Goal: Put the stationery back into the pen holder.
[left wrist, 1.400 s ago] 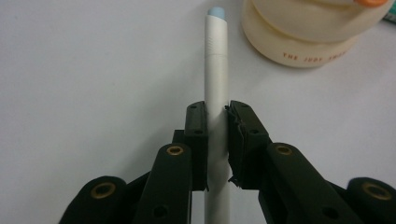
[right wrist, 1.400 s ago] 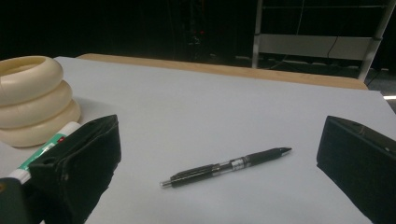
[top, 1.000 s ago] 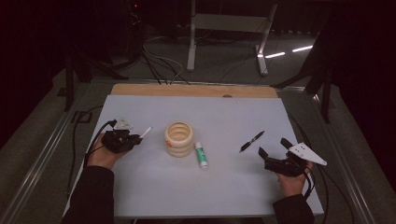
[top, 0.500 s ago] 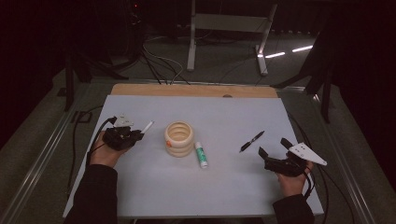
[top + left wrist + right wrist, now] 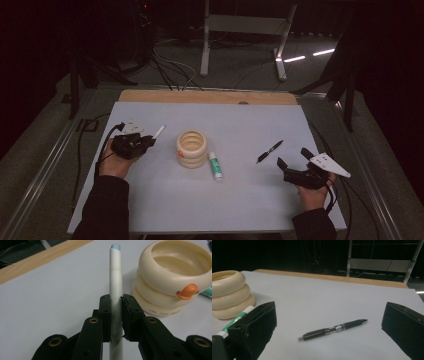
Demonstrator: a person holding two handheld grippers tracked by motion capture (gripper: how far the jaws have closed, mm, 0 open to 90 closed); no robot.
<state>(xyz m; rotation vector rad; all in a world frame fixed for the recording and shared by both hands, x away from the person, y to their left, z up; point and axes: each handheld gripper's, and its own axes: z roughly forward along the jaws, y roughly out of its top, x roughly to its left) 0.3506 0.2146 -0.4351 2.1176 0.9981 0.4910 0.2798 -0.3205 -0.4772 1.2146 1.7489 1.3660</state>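
While my left hand-held gripper (image 5: 116, 315) sits low over the surface (image 5: 150, 210), I see its jaws clamped tight on a white pen (image 5: 115, 285), pads pressing both sides of the barrel. That pen is slim and matte white with a pale blue tip, and it points away from the jaws toward the surface's far wooden edge. In the high view it juts out of the left hand-held gripper (image 5: 142, 143) at the left of the surface, tip angled toward the cup (image 5: 192, 148). This cup is cream, built like three stacked rings, with a small orange knob on its side, and it stands just beside the pen's path, on the right in the left gripper view. A glue stick (image 5: 215, 165) lies just right of the cup. A black pen (image 5: 269, 151) lies farther right, near my right hand-held gripper (image 5: 292, 165), whose jaws stand wide apart and hold nothing; the black pen rests on the surface between and beyond them.
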